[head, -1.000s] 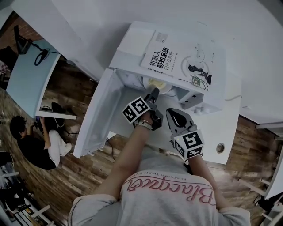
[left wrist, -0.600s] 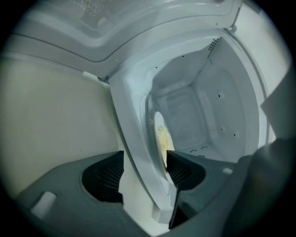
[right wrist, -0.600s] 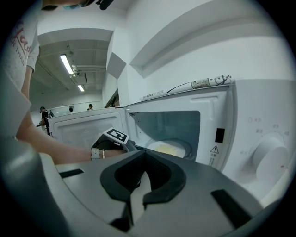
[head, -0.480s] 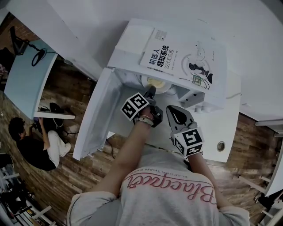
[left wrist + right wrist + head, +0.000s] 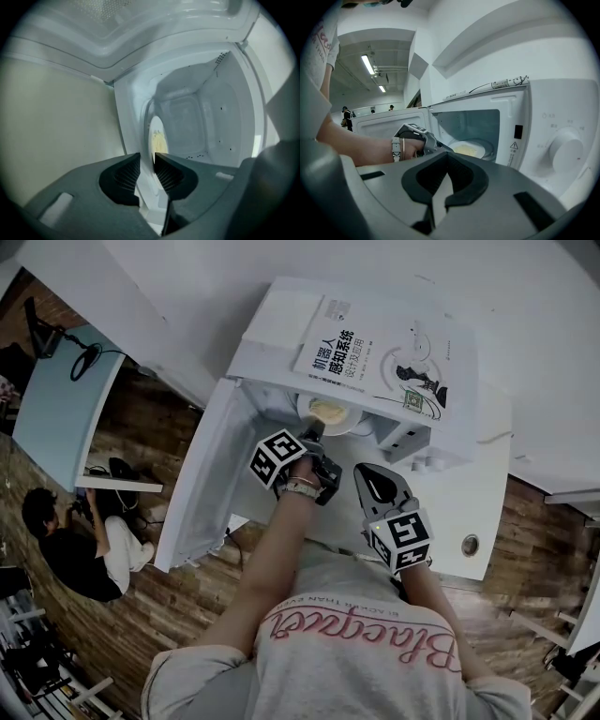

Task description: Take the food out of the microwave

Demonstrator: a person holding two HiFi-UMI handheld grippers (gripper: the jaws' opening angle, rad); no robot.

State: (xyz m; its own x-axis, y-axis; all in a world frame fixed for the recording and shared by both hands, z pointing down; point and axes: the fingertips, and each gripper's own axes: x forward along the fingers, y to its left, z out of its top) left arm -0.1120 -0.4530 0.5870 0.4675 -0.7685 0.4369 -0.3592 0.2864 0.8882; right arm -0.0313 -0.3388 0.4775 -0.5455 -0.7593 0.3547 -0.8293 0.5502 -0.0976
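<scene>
A white plate [image 5: 330, 414] with pale yellow food [image 5: 158, 139] sits inside the open microwave [image 5: 281, 320]. My left gripper [image 5: 314, 433] reaches into the cavity. Its jaws have just been closing, and in the left gripper view [image 5: 147, 159] the plate's near rim stands edge-on between the pads, which press on it. My right gripper [image 5: 373, 482] hangs outside the microwave in front of the control panel, shut and holding nothing. From the right gripper view [image 5: 446, 154] I see the left hand at the door opening and the plate [image 5: 469, 150] beyond it.
The microwave door [image 5: 202, 488] swings open to the left. A book [image 5: 375, 352] lies on top of the microwave. A round dial [image 5: 567, 150] is on the panel at the right. A person [image 5: 80, 554] sits on the floor far left.
My left gripper has edged deeper into the microwave and rolled a little, and its jaws have gone from wide open to closed on the plate's rim. The right gripper has not moved.
</scene>
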